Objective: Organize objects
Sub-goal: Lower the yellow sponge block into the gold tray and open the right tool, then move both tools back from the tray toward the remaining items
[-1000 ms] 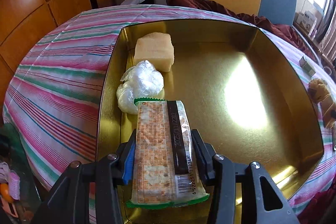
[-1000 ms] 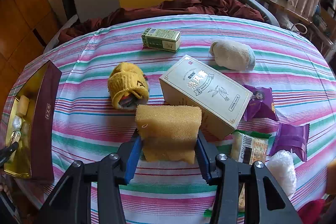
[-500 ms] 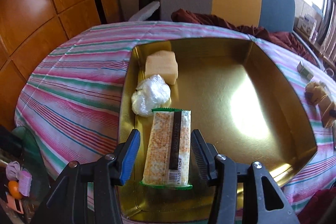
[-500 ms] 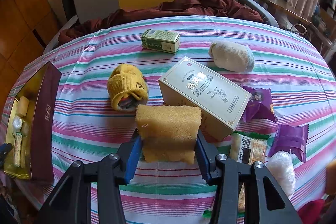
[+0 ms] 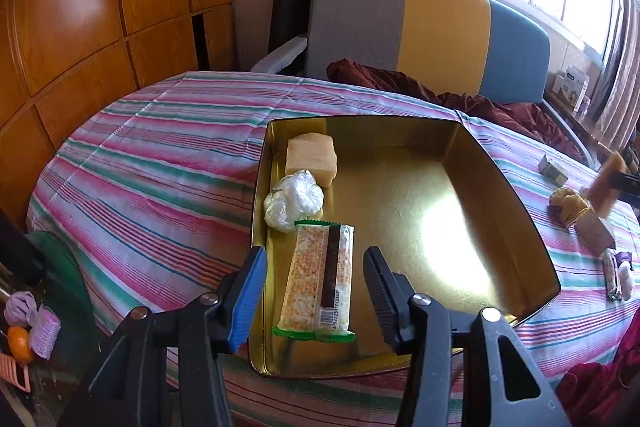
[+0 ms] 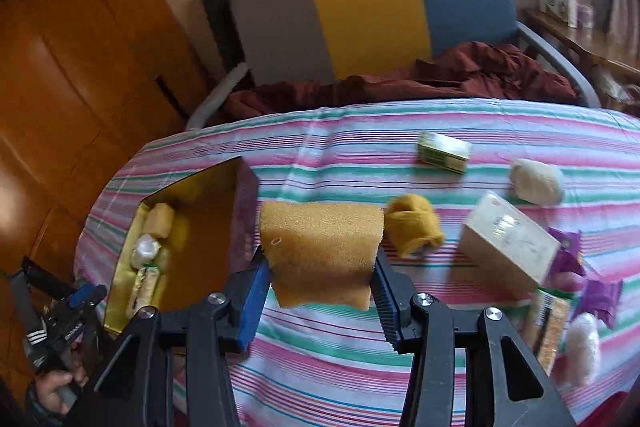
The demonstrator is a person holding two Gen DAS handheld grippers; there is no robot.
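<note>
A: Left wrist view: left gripper (image 5: 315, 291) wide open, holding nothing, pulled back from the cracker packet (image 5: 319, 281). A second ago clamped on that packet; now apart from it on both sides.

B: And the packet itself?

A: Lying flat in the gold tin (image 5: 516, 211), along the left wall, third in a row behind a clear plastic bundle (image 5: 293, 201) and a pale sponge block (image 5: 311, 158). Bundle touching the packet's far end. Rest of the tin floor bare, with a bright glare patch.

B: Right wrist view?

A: Right gripper (image 6: 319, 293) closed on the orange sponge (image 6: 320, 251), squeezed between the blue pads, lifted off the striped tablecloth (image 6: 360, 143). Swung left compared with a second ago; the tin now just beyond and to the left of the sponge. Picture blurred.

B: Further out?

A: Still loose on the cloth: a yellow sock ball (image 6: 414, 227), a cream carton (image 6: 508, 243), a small green box (image 6: 443, 151), a white sock roll (image 6: 538, 181), purple sachets (image 6: 598, 297) and another cracker packet (image 6: 550, 323) at the right edge.

B: Meaning for the task?

A: Packet likely done. Sponge probably next into the tin, beside the row. Plenty left to sort; task judged early to midway.
</note>
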